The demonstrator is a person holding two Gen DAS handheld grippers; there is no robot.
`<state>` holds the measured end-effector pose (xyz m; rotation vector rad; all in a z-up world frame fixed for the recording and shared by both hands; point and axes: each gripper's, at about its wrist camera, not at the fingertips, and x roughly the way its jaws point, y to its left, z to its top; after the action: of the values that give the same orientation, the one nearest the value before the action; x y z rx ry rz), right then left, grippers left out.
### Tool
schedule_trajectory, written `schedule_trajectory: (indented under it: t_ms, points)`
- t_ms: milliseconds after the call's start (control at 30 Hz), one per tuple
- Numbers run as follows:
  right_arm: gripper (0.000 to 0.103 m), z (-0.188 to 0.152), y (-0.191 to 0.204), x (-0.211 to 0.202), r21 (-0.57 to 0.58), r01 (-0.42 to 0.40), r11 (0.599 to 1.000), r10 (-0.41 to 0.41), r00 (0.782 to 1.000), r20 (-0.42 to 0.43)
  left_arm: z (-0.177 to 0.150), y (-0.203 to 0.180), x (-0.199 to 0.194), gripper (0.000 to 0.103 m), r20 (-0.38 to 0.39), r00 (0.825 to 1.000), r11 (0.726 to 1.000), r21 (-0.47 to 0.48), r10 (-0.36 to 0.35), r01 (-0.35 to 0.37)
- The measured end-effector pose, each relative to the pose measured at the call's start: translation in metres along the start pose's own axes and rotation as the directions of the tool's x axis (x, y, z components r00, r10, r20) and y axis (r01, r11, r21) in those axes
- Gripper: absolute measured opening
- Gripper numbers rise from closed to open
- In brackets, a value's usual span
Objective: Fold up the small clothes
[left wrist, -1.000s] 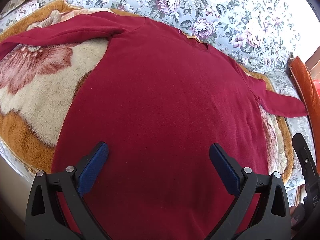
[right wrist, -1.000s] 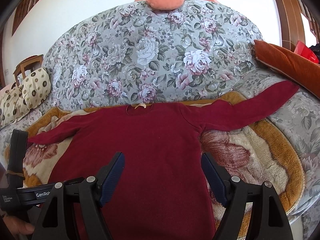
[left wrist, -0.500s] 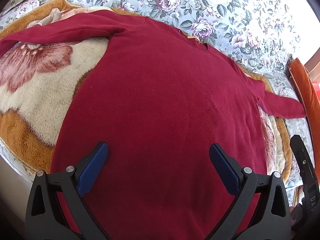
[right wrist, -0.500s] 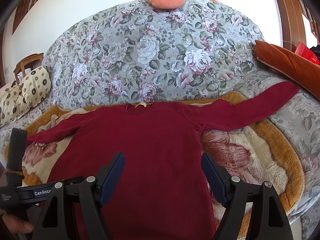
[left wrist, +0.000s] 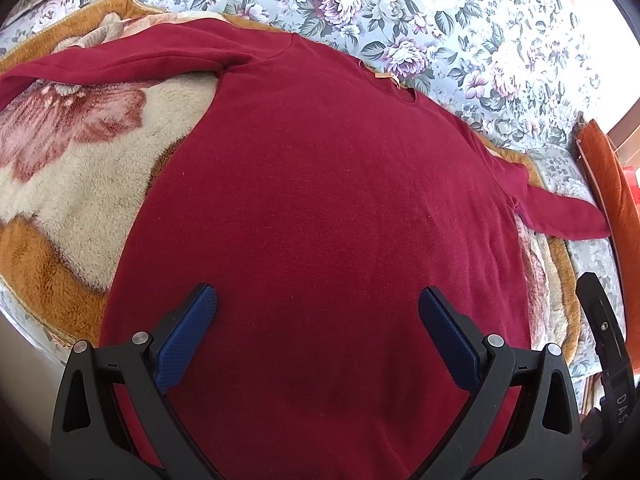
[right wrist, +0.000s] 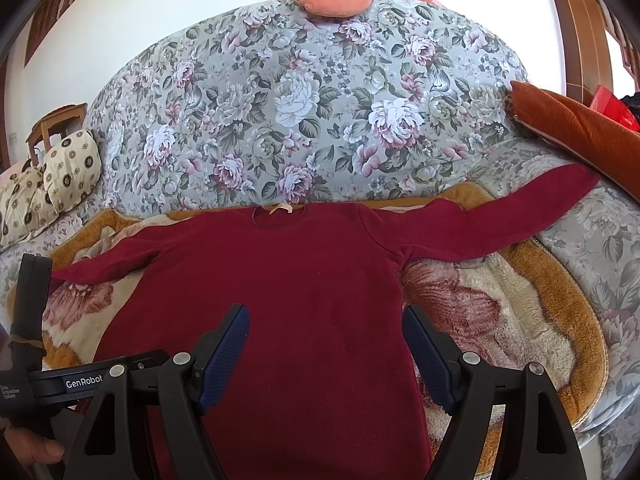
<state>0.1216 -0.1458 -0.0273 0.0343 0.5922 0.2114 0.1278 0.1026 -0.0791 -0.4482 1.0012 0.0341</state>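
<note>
1 dark red long-sleeved top (left wrist: 328,208) lies flat on the plush blanket (left wrist: 80,184), hem toward its near edge, sleeves spread. Our left gripper (left wrist: 318,340) and right gripper (right wrist: 326,354) hover above it, jaws apart. We should pinch each sleeve (right wrist: 480,220) and fold inward evenly. The hem itself is cut off.

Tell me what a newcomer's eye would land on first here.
The dark red long-sleeved top, spread flat with both sleeves out, fills the middle. It lies on a fluffy orange and cream blanket over a floral sofa. Both grippers, left and right, hover over it, jaws open.
</note>
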Motion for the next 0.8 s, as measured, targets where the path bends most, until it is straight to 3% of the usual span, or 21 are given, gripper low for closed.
schedule_trajectory:
  t_ms: [133,267,367,500,667,800]
  points:
    - [0.077,0.000,0.000,0.000,-0.001,0.001,1.000,-0.001,1.000,-0.002,0.000,0.001,0.000,0.102,0.000,1.000,1.000,0.002,0.000,0.000]
    - [0.076,0.000,0.000,0.002,-0.005,0.002,1.000,-0.002,1.000,-0.011,0.003,0.006,-0.004,0.102,0.011,0.999,0.998,-0.019,-0.052,0.052]
    - [0.076,0.000,0.000,0.004,-0.008,0.004,1.000,-0.004,1.000,-0.020,0.006,0.014,-0.016,0.102,0.044,0.994,0.994,-0.050,-0.098,0.100]
    - [0.076,0.000,0.002,0.003,-0.018,0.005,1.000,-0.005,1.000,-0.026,0.027,0.035,-0.043,0.102,0.112,0.990,0.993,-0.060,-0.092,0.099]
    - [0.076,0.002,0.001,0.006,-0.016,-0.001,1.000,0.001,0.999,-0.035,0.071,0.108,-0.055,0.102,0.155,0.987,0.988,-0.151,0.049,-0.026]
    - [0.076,0.002,0.001,0.004,-0.012,-0.006,1.000,0.006,1.000,-0.023,0.090,0.189,-0.074,0.102,0.200,0.976,0.949,-0.316,0.083,-0.016]
